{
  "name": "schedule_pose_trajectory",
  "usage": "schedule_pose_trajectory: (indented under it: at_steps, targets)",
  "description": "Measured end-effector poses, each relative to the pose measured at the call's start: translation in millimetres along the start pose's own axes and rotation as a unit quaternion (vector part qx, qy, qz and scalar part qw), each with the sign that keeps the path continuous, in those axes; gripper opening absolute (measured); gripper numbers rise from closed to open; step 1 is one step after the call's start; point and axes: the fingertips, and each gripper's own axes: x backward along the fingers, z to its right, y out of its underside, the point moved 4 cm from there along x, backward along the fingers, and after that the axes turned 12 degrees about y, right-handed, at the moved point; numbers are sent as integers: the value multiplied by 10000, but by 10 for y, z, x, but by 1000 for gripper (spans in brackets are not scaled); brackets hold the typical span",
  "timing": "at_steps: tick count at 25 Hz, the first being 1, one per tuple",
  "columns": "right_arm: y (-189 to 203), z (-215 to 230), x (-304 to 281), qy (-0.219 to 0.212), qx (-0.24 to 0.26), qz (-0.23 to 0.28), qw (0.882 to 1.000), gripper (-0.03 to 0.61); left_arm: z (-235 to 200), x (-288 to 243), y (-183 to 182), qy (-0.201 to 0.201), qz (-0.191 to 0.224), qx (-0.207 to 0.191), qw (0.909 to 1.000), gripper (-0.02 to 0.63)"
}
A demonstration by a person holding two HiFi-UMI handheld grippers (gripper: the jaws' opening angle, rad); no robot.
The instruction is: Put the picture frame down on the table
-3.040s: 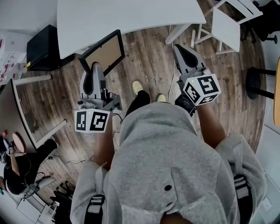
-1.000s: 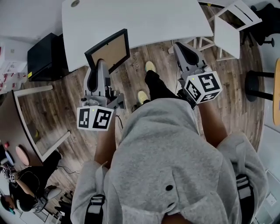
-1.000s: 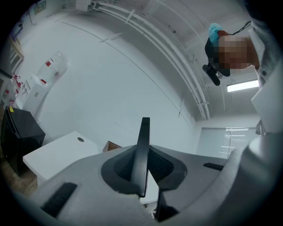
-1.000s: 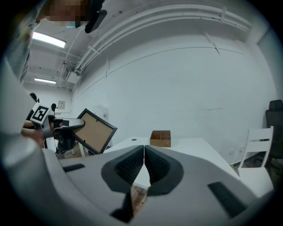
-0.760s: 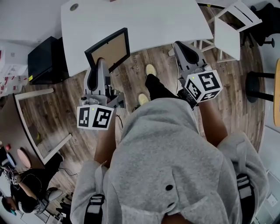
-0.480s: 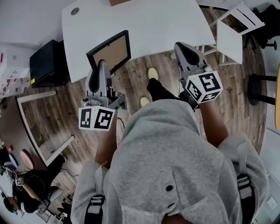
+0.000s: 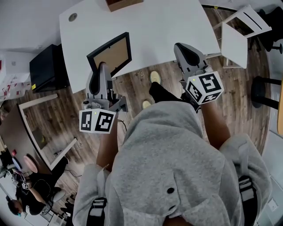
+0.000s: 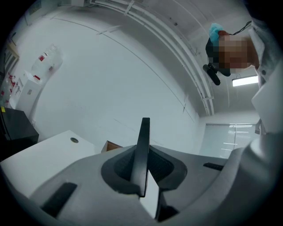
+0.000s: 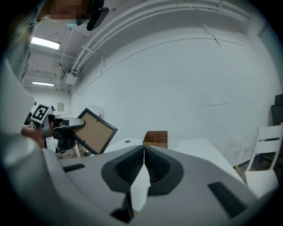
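The picture frame (image 7: 110, 54) is black with a tan backing and hangs tilted over the near edge of the white table (image 7: 154, 31). My left gripper (image 7: 101, 70) is shut on its lower edge. In the left gripper view the frame (image 8: 143, 145) stands edge-on, pinched in the left gripper (image 8: 144, 174). My right gripper (image 7: 185, 49) is shut and holds nothing, hovering over the table's near edge to the right. In the right gripper view its jaws (image 9: 143, 164) meet on a thin line, with the frame (image 9: 94, 130) off to the left.
A wooden compartment box (image 7: 124, 4) sits at the table's far side, also visible as the box (image 9: 155, 137). A black cabinet (image 7: 44, 66) stands left of the table, a white chair (image 7: 242, 31) to the right. A white floor frame (image 7: 44, 128) and a seated person (image 7: 22, 196) are at lower left.
The person has stepped toward the table. The frame, still in the left gripper, has passed from above the floor to above the table's near edge. The right gripper stays shut.
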Motion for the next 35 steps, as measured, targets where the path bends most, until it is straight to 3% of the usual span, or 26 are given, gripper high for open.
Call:
schedule_pose_trajectory:
  at_steps: [19,35]
  targets:
    - [-123,617,-858,-218,-58,-121,9997,28,-216,-930,85,-275,-119,-37,9995,55]
    - [-123,1012,-1219,-426,-143,-80,9990,28,-261,-1332,198,-525,-201,-249,9981,55]
